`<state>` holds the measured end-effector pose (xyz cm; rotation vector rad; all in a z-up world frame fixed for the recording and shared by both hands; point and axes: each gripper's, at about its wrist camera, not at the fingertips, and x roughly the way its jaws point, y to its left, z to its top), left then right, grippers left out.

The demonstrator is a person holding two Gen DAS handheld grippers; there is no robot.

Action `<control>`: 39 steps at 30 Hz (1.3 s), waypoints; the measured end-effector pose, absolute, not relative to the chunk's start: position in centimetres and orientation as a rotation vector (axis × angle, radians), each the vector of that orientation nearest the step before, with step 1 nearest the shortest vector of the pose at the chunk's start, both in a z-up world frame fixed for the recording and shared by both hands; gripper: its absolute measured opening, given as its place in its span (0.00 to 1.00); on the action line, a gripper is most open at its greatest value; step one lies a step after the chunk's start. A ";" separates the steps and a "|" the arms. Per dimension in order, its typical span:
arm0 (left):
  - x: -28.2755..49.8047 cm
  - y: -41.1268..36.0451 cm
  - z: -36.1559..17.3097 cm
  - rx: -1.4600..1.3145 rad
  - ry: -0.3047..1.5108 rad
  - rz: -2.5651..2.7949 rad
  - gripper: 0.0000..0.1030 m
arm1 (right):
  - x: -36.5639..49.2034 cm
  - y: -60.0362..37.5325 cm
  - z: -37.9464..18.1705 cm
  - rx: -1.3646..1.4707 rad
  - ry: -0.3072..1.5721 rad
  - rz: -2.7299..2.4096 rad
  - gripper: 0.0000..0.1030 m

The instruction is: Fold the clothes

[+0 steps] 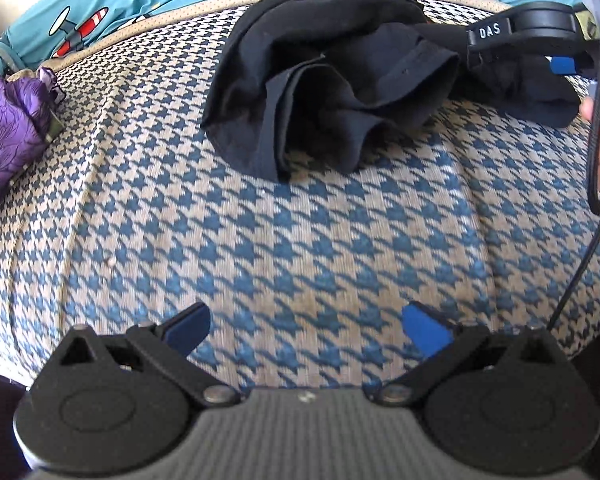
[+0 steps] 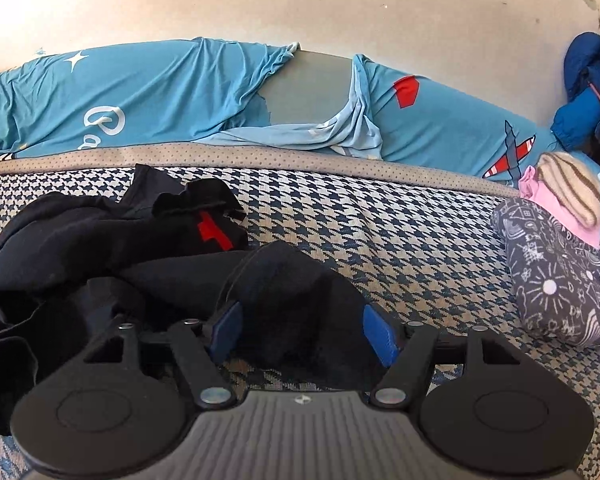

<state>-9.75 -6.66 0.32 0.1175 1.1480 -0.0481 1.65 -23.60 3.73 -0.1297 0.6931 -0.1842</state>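
Black garment (image 2: 112,256): crumpled heap on houndstooth mattress (image 1: 300,240), unfolded | left gripper (image 1: 306,326): spread, empty, well short of garment | right gripper (image 2: 304,332): released, straddling garment's near fold, pads not pressing | folding barely begun.

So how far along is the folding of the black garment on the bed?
Barely started. The black garment lies crumpled on the houndstooth cover. The right gripper straddles one bunched end of it; the left gripper hovers open over bare cover. Spreading and folding remain.
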 end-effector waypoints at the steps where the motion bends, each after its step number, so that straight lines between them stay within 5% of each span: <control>1: -9.9 -6.7 0.3 0.109 1.150 -0.047 1.00 | 1.6 -23.6 3.7 -0.132 0.696 -0.181 0.65; 39: -16.3 -7.7 0.3 -0.024 1.253 -0.010 1.00 | 0.4 -23.7 3.7 -0.149 0.742 -0.164 0.66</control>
